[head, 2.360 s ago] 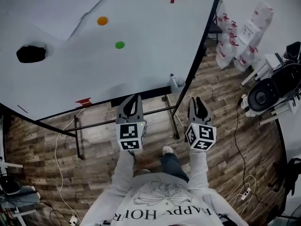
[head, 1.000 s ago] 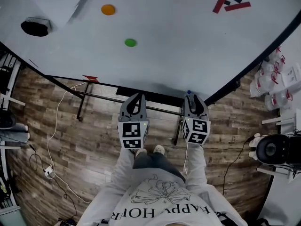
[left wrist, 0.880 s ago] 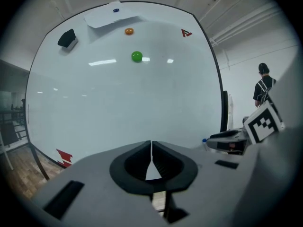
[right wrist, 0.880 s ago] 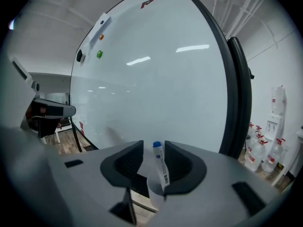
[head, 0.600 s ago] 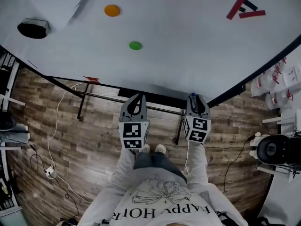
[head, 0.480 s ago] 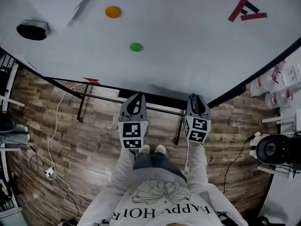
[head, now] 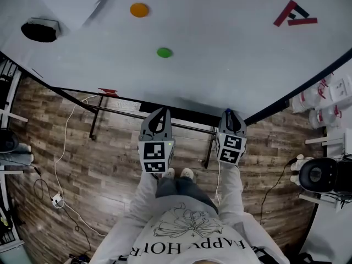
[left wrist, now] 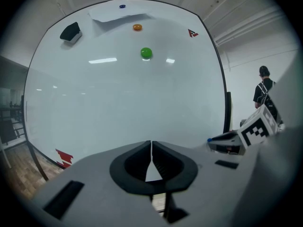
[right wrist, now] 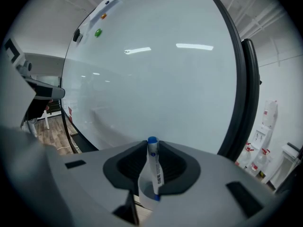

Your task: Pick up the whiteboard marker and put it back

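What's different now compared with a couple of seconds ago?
The right claw moved forward to the whiteboard marker standing at the lower edge of the whiteboard, and its jaws are closing on it. The left claw stayed shut and empty.

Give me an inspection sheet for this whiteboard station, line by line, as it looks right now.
Surface: whiteboard, no writing seen, red logo in a corner.
Job's things: marker, blue cap, upright in its holder.
Clutter: green magnet, orange magnet, eraser on the board.
Tools: right tool closing on the marker between its jaws; left tool shut, empty.
Cables: white cable on the floor.
Surroundings: wooden floor; a person beyond the board.
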Tool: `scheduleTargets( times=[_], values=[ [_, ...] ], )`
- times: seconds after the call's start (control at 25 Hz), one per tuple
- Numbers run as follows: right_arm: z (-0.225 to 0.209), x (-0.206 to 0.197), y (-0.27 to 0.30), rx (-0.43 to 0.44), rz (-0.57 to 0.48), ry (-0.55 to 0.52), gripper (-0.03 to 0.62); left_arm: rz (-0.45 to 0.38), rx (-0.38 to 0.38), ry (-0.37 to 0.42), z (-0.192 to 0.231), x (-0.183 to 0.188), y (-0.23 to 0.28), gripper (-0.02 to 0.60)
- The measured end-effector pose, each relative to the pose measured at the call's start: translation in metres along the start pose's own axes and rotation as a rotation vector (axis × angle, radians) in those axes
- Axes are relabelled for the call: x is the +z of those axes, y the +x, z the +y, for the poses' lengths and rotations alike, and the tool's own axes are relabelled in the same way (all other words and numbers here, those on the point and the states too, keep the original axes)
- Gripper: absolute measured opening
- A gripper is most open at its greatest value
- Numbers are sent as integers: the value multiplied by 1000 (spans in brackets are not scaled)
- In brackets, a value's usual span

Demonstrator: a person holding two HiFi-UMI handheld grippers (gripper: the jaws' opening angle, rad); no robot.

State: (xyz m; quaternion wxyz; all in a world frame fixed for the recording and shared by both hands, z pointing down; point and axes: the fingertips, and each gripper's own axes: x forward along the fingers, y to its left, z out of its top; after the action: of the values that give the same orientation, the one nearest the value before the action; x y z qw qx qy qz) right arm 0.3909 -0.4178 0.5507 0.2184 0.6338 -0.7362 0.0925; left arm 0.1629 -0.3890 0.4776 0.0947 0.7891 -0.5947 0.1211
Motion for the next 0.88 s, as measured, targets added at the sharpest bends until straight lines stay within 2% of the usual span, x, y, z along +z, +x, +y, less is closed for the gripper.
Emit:
scheduleTargets(
  times=[0.44, 0.88],
  values=[
    [-2, 23, -17, 1, -48, 41, 67, -33, 9, -2, 7, 12, -12, 11],
    [-13, 73, -61, -47, -181, 78, 66, -100, -13, 1, 8, 37, -25, 11]
  ],
)
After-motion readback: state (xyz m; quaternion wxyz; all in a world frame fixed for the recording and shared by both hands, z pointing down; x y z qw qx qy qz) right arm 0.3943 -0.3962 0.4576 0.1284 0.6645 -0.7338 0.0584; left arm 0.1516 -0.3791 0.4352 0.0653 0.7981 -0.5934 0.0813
